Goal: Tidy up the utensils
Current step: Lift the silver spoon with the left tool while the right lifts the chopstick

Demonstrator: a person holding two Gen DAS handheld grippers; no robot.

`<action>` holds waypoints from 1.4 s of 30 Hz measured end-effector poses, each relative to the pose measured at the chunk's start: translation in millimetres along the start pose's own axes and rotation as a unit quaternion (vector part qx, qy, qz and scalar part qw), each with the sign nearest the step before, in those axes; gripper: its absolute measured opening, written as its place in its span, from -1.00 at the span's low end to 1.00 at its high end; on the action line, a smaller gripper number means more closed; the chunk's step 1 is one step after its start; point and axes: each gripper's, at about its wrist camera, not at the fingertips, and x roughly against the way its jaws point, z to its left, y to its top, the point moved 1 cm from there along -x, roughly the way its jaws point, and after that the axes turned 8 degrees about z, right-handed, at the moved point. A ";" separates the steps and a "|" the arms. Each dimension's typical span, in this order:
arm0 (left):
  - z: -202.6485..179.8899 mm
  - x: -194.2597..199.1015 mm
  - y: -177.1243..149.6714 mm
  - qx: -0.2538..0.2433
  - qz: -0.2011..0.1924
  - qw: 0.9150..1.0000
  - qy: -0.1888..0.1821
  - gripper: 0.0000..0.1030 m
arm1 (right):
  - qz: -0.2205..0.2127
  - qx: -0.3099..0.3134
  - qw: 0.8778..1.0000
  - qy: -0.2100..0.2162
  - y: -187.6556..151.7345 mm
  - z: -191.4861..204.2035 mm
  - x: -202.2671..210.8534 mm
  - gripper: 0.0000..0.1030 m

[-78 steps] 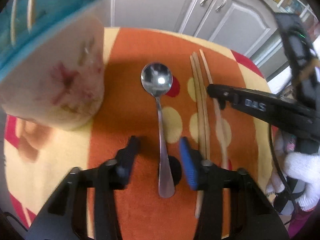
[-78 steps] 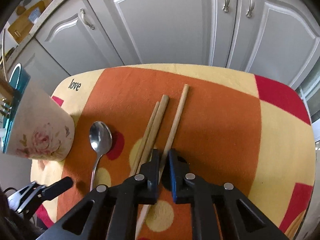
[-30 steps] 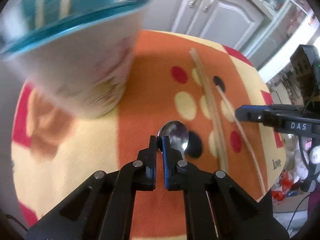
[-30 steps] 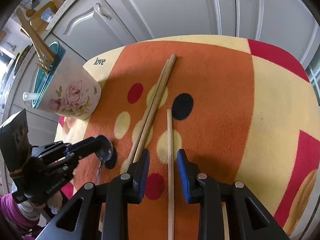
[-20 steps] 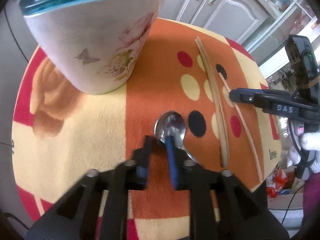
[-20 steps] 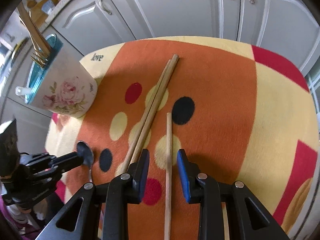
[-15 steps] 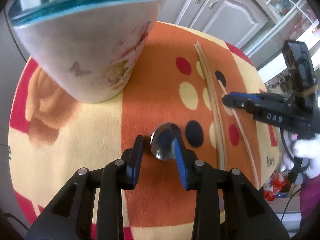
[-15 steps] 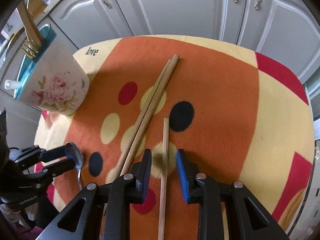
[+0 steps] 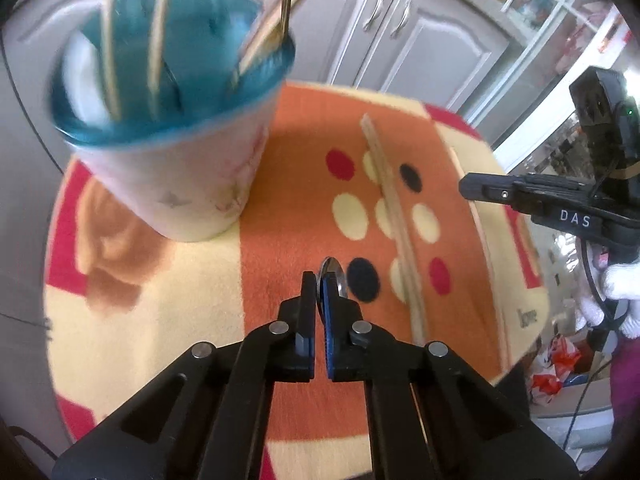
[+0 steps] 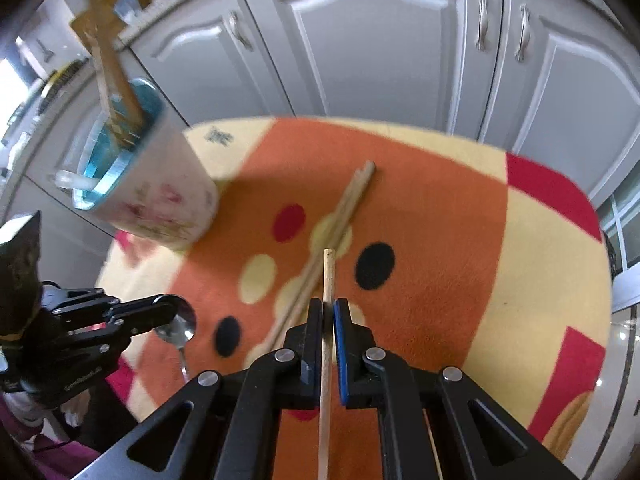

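Round table under an orange, yellow and red spotted cloth (image 10: 440, 208); floral holder cup (image 10: 160, 204) with teal inside at ten o'clock in the right wrist view, already stocked with a wooden fork and sticks. Two chopsticks (image 10: 340, 216) lying side by side near the middle of the cloth, running toward one o'clock. Left gripper (image 9: 318, 300) clamped on the spoon (image 9: 332, 274) by its bowl, handle hanging below at eight o'clock in the right wrist view. Right gripper (image 10: 328, 320) pinched on a single chopstick (image 10: 327, 280), tip pointing to twelve o'clock. Spoon likely stiff, smooth and apt to swivel when held by the bowl; better taken at the neck. Chopstick light, rigid, prone to pivot; best gripped mid-length
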 end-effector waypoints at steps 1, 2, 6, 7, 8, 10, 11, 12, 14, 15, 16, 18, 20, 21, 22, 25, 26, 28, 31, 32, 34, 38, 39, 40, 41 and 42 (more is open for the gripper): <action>0.3 8.1 -0.1 -0.001 -0.007 1.000 0.002 -0.98 | -0.010 0.001 1.000 0.006 -2.2 1.9 10.8 -0.90; 1.4 19.7 -1.2 0.000 -0.016 1.000 0.002 -0.98 | -0.020 0.003 1.000 0.009 -4.7 3.8 22.1 -0.90; 9.0 65.6 -2.2 0.005 -0.055 0.998 0.007 -0.98 | -0.058 0.010 0.998 0.022 -14.9 13.1 63.9 -0.90; 11.0 74.9 -2.2 0.006 -0.064 0.998 0.006 -0.98 | -0.065 0.012 0.998 0.024 -16.2 15.3 70.9 -0.90; 12.5 85.6 -2.0 0.007 -0.073 0.997 0.008 -0.98 | -0.075 0.015 0.997 0.024 -17.8 18.0 80.1 -0.90; 13.7 103.0 -0.2 0.006 -0.089 0.996 0.013 -0.98 | -0.089 0.018 0.996 0.020 -20.9 21.0 94.2 -0.90; 14.0 111.9 1.3 0.005 -0.096 0.995 0.016 -0.98 | -0.094 0.020 0.995 0.021 -22.1 23.9 100.8 -0.90; 14.9 120.6 2.9 0.004 -0.104 0.994 0.019 -0.98 | -0.098 0.021 0.995 0.024 -21.1 27.0 104.9 -0.90; 17.6 141.5 7.5 0.002 -0.123 0.992 0.026 -0.98 | -0.106 0.023 0.994 0.031 -19.9 31.6 114.7 -0.90; 19.6 150.2 10.1 0.002 -0.131 0.991 0.030 -0.98 | -0.109 0.025 0.993 0.034 -18.4 33.5 118.1 -0.90; 22.0 159.9 14.2 0.003 -0.140 0.990 0.035 -0.98 | -0.116 0.028 0.992 0.040 -16.7 37.8 125.6 -0.90; 27.8 179.0 24.2 0.005 -0.157 0.987 0.046 -0.98 | -0.128 0.036 0.989 0.063 -10.5 47.5 139.1 -0.90; 34.0 195.0 32.3 0.008 -0.174 0.983 0.062 -0.98 | -0.141 0.049 0.986 0.074 -4.2 59.8 154.2 -0.90; 37.0 202.1 36.5 0.008 -0.183 0.980 0.072 -0.98 | -0.147 0.055 0.984 0.080 0.1 65.5 161.2 -0.90; 40.8 212.0 43.1 0.010 -0.197 0.976 0.088 -0.98 | -0.153 0.059 0.983 0.084 3.8 70.4 167.4 -0.90; 50.6 232.6 59.9 0.009 -0.228 0.965 0.127 -0.98 | -0.181 0.078 0.975 0.102 21.5 90.8 195.7 -0.90; 53.3 236.8 65.8 0.009 -0.235 0.962 0.139 -0.98 | -0.191 0.083 0.972 0.109 27.5 97.8 204.9 -0.90; 58.2 239.9 77.9 0.004 -0.245 0.955 0.166 -0.98 | -0.213 0.093 0.967 0.102 40.7 110.8 221.3 -0.90; 68.7 233.0 95.2 0.006 -0.248 0.950 0.192 -0.98 | -0.245 0.097 0.960 0.091 66.9 131.0 235.9 -0.90; 71.5 229.2 97.9 0.007 -0.247 0.949 0.198 -0.98 | -0.254 0.098 0.959 0.080 75.3 136.9 236.8 -0.90; 77.0 218.6 105.2 0.009 -0.243 0.947 0.211 -0.98 | -0.263 0.094 0.958 0.071 92.4 145.6 233.7 -0.90; 79.2 194.5 112.8 0.002 -0.234 0.943 0.236 -0.98 | -0.273 0.084 0.957 0.057 125.8 159.6 216.0 -0.90; 78.0 189.4 113.6 0.001 -0.232 0.943 0.239 -0.98 | -0.276 0.084 0.956 0.049 132.0 162.7 210.2 -0.90; 77.6 182.8 113.7 0.000 -0.230 0.942 0.243 -0.98 | -0.278 0.085 0.956 0.038 138.0 165.6 203.3 -0.90; 77.0 176.0 113.4 -0.002 -0.229 0.942 0.246 -0.98 | -0.282 0.086 0.955 0.026 142.2 168.7 196.5 -0.90; 76.2 169.8 112.3 -0.003 -0.229 0.941 0.249 -0.98 | -0.284 0.085 0.955 0.017 145.8 170.3 189.1 -0.90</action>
